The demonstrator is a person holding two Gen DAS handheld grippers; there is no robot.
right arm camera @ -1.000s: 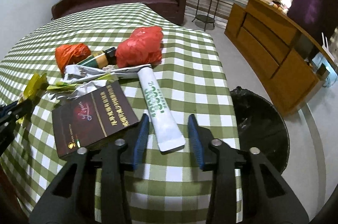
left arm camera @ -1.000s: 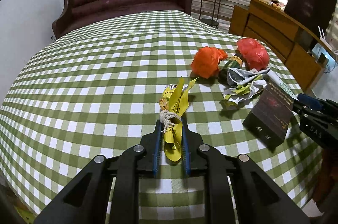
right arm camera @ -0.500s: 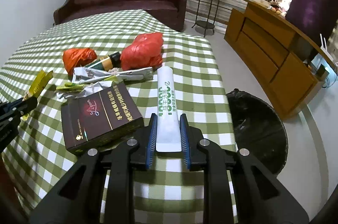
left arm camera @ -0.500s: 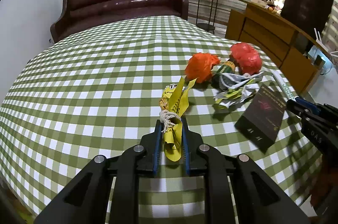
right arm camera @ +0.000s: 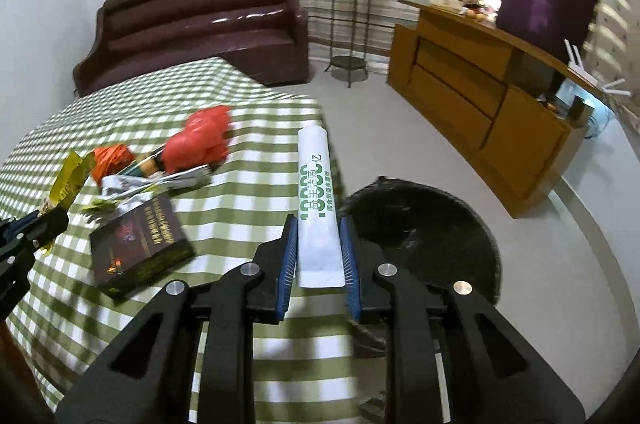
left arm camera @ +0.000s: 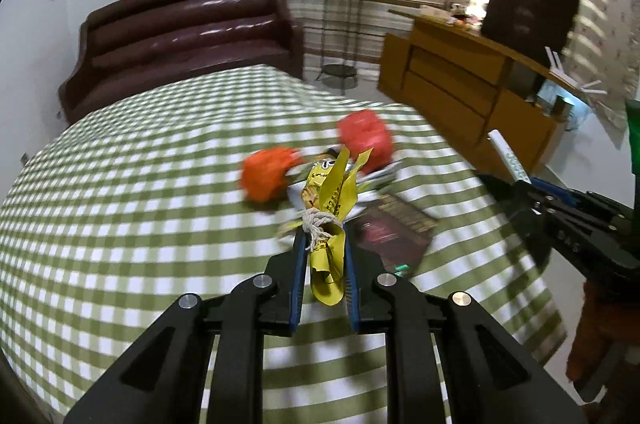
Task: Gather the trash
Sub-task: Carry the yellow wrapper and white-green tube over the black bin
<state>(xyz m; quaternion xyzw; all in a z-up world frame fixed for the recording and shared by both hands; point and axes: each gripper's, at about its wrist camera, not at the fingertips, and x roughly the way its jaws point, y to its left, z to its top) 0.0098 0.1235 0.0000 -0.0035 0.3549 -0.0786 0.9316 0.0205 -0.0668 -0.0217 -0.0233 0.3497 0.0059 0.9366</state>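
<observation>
The left gripper point(left arm camera: 322, 244) is clenched on a yellow wrapper tied with string point(left arm camera: 326, 220), held above the table point(left arm camera: 120, 224). The right gripper point(right arm camera: 318, 244) grasps a white tube with green print point(right arm camera: 316, 200) over the table's right edge. On the checked cloth lie a dark box point(right arm camera: 138, 244), crumpled wrappers point(right arm camera: 136, 184), and two red bags point(right arm camera: 200, 140). A black bin point(right arm camera: 432, 224) stands on the floor beside that edge.

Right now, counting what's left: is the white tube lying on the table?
No, the white tube is held off the table in the right gripper's jaws.
</observation>
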